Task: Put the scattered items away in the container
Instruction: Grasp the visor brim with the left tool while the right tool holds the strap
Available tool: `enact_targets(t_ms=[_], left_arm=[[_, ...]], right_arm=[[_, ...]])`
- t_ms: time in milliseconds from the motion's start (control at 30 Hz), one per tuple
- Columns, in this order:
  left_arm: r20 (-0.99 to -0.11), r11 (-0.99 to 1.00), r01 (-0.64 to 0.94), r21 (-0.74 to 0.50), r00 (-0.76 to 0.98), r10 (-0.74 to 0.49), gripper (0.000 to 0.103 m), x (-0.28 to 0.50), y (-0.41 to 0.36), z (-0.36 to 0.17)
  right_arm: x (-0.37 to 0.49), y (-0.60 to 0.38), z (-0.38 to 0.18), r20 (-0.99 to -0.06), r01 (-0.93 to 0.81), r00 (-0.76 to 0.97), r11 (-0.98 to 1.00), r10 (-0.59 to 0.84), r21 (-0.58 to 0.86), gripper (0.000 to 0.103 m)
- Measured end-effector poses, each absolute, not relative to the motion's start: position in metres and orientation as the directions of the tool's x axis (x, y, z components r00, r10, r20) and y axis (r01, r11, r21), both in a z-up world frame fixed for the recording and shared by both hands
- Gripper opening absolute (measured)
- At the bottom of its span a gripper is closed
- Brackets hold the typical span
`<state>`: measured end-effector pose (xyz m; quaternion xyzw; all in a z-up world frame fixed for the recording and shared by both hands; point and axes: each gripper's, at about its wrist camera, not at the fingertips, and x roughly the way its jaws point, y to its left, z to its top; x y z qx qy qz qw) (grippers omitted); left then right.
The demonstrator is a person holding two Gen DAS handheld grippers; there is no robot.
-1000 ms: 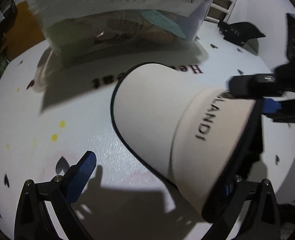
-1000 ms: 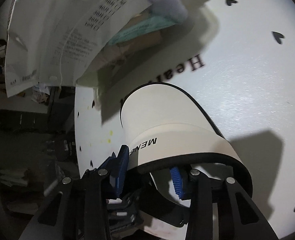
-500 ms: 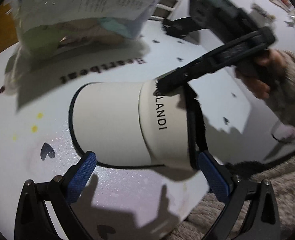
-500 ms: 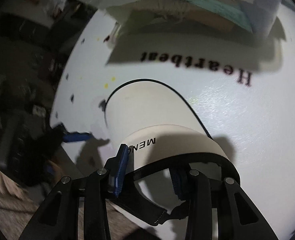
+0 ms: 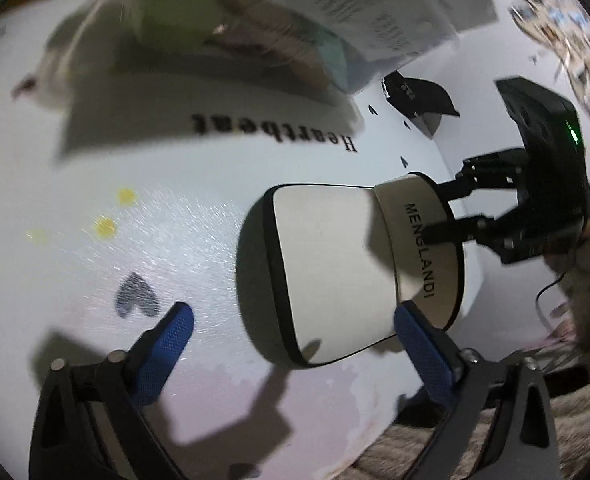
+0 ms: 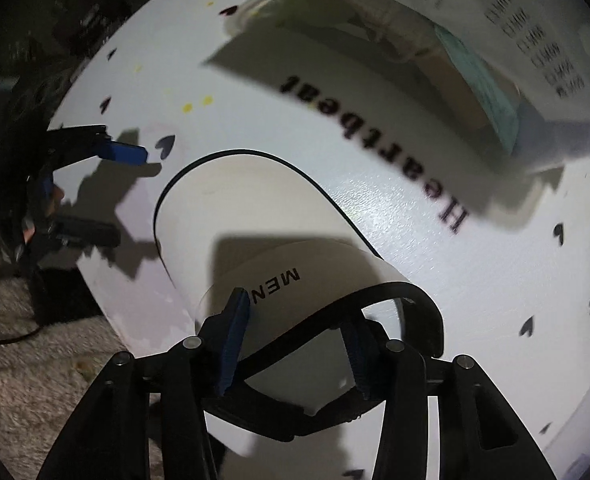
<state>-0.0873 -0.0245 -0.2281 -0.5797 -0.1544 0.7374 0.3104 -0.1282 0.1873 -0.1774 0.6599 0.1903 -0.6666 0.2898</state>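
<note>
Right gripper (image 6: 295, 344) clamps the cream visor (image 5: 335, 272) by its curved band. Left gripper (image 5: 295, 344), beside the visor's stiff, black-edged brim, gapes with ribbed blue pads (image 5: 167, 348) holding nothing.

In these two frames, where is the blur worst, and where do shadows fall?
Left wrist: container at top smeared; visor sharp, casting a dark shadow on the table. Right wrist: container blurred; a shadow crosses the visor near the right gripper.
</note>
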Motion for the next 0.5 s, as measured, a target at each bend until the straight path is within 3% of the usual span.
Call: enact_targets(t_ms=[33, 233, 333, 433, 500], left_arm=[[-0.748, -0.747, -0.263, -0.611, -0.115, 0.653, 0.081, -0.090, -0.023, -0.233], [-0.679, -0.666, -0.207, -0.716, -0.015, 0.734, 0.068, -0.098, -0.011, -0.252], [-0.627, -0.616, -0.170, -0.769, 0.016, 0.779, 0.053, -0.100, -0.010, -0.258], [-0.571, -0.562, -0.130, -0.816, 0.044, 0.819, 0.051, -0.102, -0.010, -0.265], [-0.529, -0.525, -0.064, -0.848, 0.060, 0.847, 0.044, -0.103, -0.015, -0.273]], right_arm=[[-0.128, 0.186, -0.177, -0.991, 0.643, 0.034, -0.757, -0.126, 0.118, 0.045], [-0.128, 0.182, -0.178, -0.995, 0.643, 0.015, -0.761, -0.099, 0.085, 0.046], [-0.129, 0.182, -0.178, -0.995, 0.631, 0.006, -0.772, -0.099, 0.081, 0.046], [-0.129, 0.183, -0.179, -0.995, 0.613, -0.006, -0.786, -0.101, 0.076, 0.047], [-0.129, 0.187, -0.180, -0.994, 0.587, -0.021, -0.806, -0.109, 0.076, 0.048]])
